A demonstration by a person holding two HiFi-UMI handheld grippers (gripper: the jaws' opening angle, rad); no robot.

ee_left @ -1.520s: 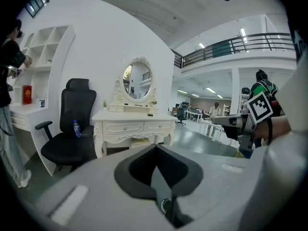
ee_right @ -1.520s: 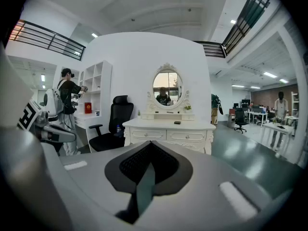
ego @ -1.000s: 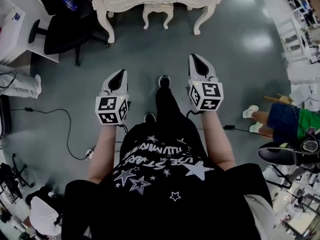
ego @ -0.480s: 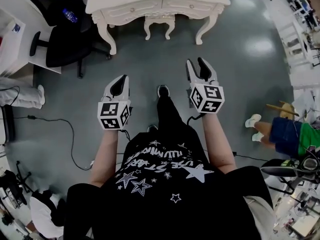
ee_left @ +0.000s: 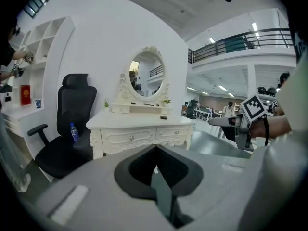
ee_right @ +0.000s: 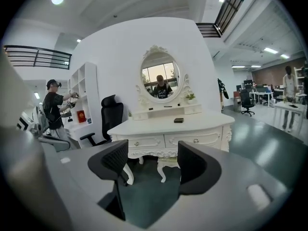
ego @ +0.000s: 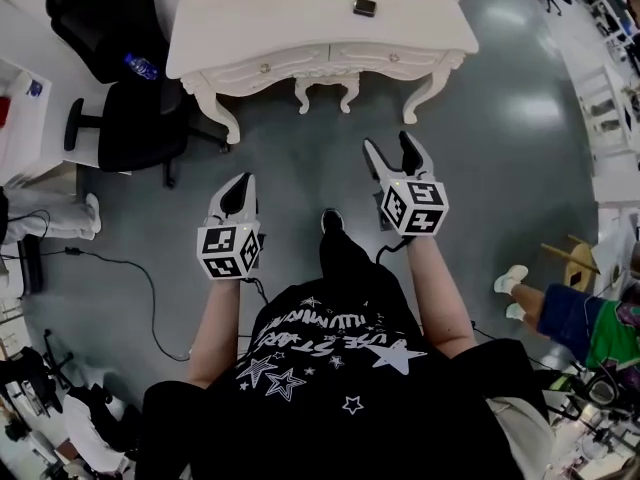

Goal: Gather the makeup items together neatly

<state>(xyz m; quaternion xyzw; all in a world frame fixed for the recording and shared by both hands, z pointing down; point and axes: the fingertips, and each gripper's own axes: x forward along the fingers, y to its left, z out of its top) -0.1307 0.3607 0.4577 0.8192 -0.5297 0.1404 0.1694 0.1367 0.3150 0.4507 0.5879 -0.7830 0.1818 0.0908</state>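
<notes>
A small dark box (ego: 364, 7) lies on the white desk (ego: 300, 38), well apart from both grippers. It looks light, hard and smooth, so pinch its sides. The left hand-held gripper (ego: 240, 186) is pressed together. The right hand-held gripper (ego: 397, 148) has just been opening and is spread wide, with nothing in it. Things by the mirror (ee_right: 160, 76) are too small to tell.

The dressing table (ego: 400, 38) is glossy white-painted wood, the grey floor (ego: 500, 148) smooth and shiny.
</notes>
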